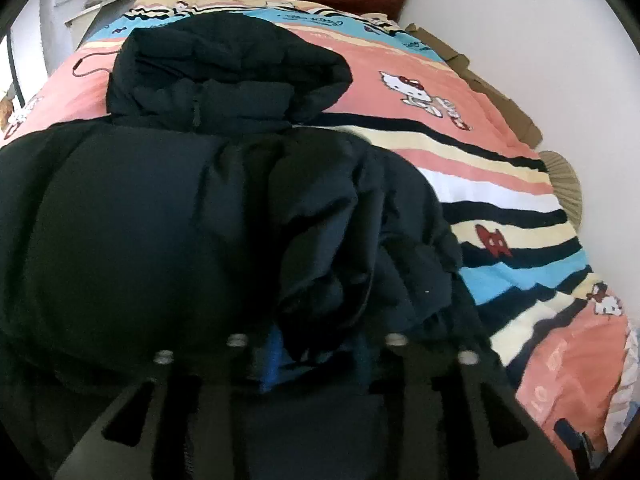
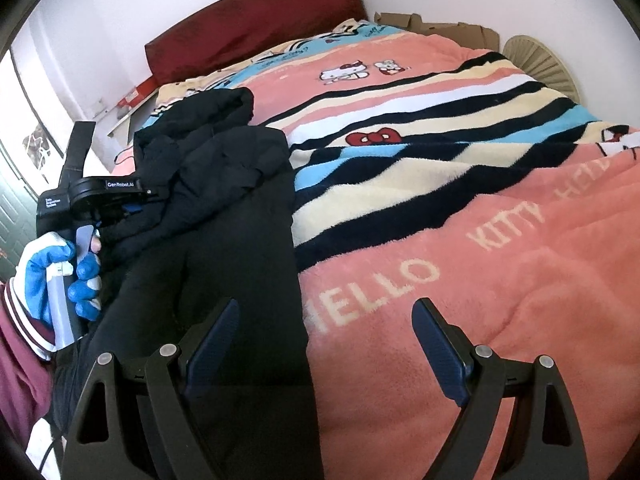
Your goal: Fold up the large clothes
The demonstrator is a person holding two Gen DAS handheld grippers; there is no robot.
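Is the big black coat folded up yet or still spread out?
Partly folded. The black coat lies on the blanket with one side bunched over its middle, gripped by the left gripper; its hood lies flat.

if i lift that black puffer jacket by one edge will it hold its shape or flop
Probably flop: the black puffer jacket already bunches into soft folds near the left tool. Its puffy hood suggests it is light but bulky. The smooth shell may slip on the fleecy blanket.
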